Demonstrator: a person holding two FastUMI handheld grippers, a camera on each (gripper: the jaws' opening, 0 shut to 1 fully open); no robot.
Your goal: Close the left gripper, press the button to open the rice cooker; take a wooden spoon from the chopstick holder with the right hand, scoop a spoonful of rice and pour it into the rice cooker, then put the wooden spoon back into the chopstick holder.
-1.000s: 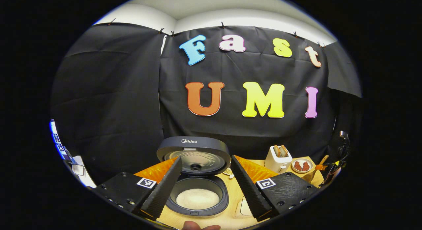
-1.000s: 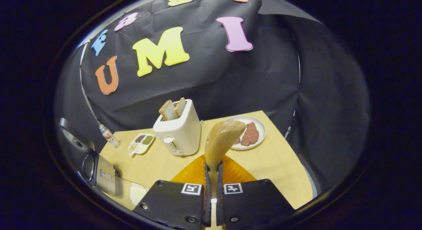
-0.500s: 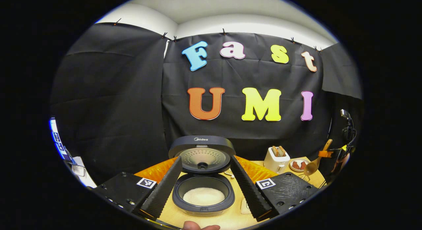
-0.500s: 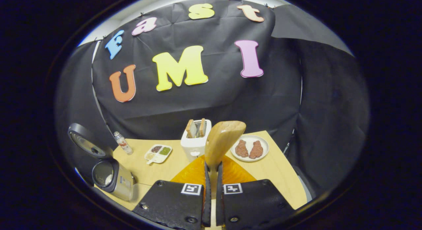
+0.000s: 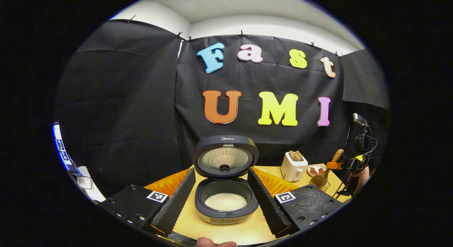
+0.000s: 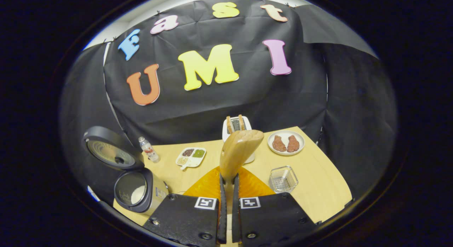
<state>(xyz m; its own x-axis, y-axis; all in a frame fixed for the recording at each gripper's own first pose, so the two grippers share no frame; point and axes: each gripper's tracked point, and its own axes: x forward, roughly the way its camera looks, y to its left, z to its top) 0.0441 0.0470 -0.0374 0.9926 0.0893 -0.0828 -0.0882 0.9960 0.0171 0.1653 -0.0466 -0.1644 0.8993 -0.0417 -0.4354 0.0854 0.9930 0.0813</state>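
The rice cooker (image 5: pixel 226 210) stands open on the wooden table with its lid (image 5: pixel 225 156) raised and white rice (image 5: pixel 225 201) in the pot. My left gripper (image 5: pixel 221 171) is open, its fingers (image 5: pixel 177 202) flanking the cooker from a short way back and holding nothing. My right gripper (image 6: pixel 229 178) is shut on the handle of the wooden spoon (image 6: pixel 239 150), whose bowl points up and away. In the left gripper view the wooden spoon (image 5: pixel 319 179) hangs at the far right, bowl down, from the right gripper (image 5: pixel 336 165). A clear square holder (image 6: pixel 283 179) sits just right of the spoon.
A white toaster (image 6: pixel 235 128) with two slices stands at the back, beside a plate of meat (image 6: pixel 286 142). A divided dish (image 6: pixel 191 156) and a small bottle (image 6: pixel 149 154) lie between toaster and rice cooker (image 6: pixel 139 191). The table edge (image 6: pixel 332 208) runs close on the right.
Both grippers have drawn back from the table. The cooker looks smaller between the left fingers. The right gripper, still gripping the spoon, has backed off, bringing the clear holder into sight.
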